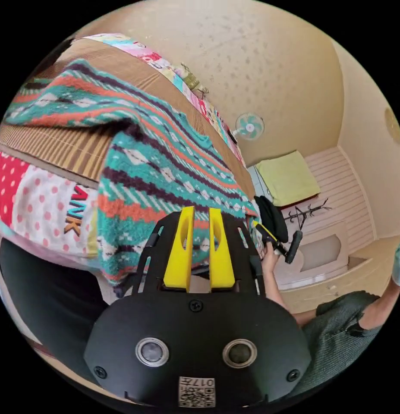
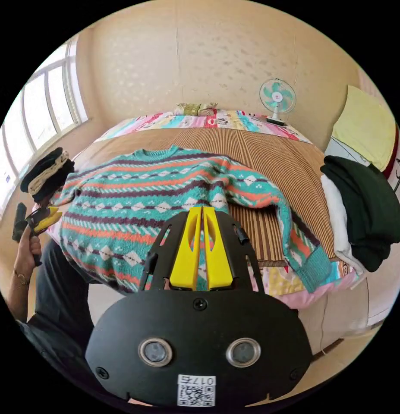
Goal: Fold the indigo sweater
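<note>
The patterned sweater (image 2: 165, 202) lies flat on the bed mat (image 2: 260, 151), unfolded, one sleeve hanging at four o'clock. Right gripper (image 2: 202, 215) is clenched empty; left gripper (image 1: 200, 215) slightly parted, holding nothing. Every fold remains.

One patterned sweater (image 2: 165, 194) lies spread on the bed (image 2: 260, 151), straight ahead of the right gripper (image 2: 202, 215), with two sleeves showing: one hanging over the bed edge to that gripper's right, one off to its left. One striped mat covers the bed under it. One small fan (image 2: 276, 98) stands beyond the sweater, to the right. One pile of dark and white clothes (image 2: 363, 211) sits far right of the gripper, and one yellow-green cloth (image 2: 366, 125) lies behind it. Two grippers are counted: the right, and the left gripper (image 2: 44, 220) far to its left, each with two yellow jaws. One window with several panes is at the far left.
</note>
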